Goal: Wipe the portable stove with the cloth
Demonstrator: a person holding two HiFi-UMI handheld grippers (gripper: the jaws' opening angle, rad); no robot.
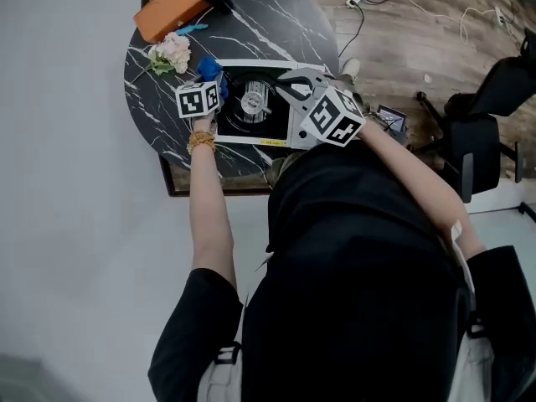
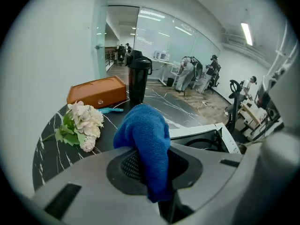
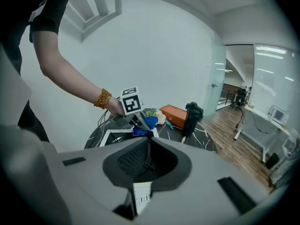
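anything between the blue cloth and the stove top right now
Nothing visible lies between the blue cloth, clamped in the left hand-held gripper, and the portable stove beside it. The shut right hand-held gripper hangs over the stove's right part, which may block wiping there.

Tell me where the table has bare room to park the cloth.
Biggest bare patch: the marble table top between the stove and the far rim, right of the black bottle. A narrower strip runs left of the stove, nearer than the flowers. The far-left corner is crowded: orange box, flowers, bottle.
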